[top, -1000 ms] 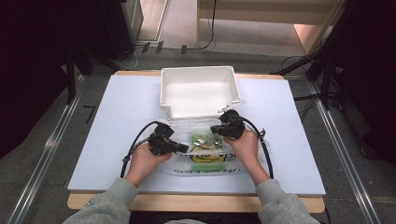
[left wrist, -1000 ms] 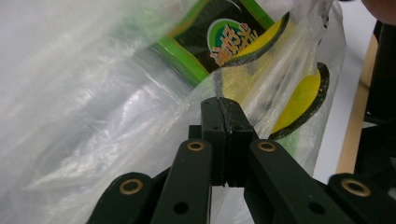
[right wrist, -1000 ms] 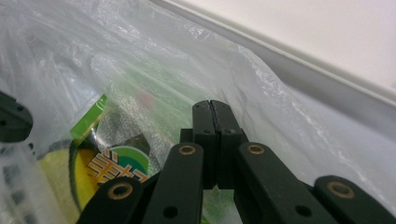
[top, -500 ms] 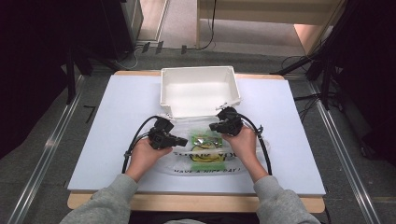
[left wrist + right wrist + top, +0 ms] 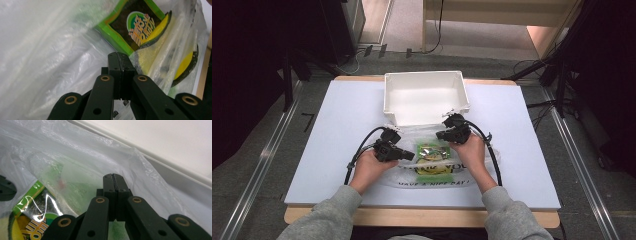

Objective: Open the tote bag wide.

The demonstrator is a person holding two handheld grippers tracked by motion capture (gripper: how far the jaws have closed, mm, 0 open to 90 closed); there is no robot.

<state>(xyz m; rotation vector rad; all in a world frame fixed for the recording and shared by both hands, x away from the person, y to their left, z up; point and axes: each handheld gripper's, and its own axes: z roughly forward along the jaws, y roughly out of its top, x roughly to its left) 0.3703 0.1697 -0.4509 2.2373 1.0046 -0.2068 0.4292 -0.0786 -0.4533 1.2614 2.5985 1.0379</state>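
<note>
Two black grippers, left (image 5: 411, 155) and right (image 5: 439, 135), each closed on the film of one clear plastic bag (image 5: 472, 172) lying between and under them. Inside it, between the tongs, one green packet (image 5: 431, 150). Just beyond the tongs stands one white bin (image 5: 424, 97) on one table (image 5: 327, 130).
</note>
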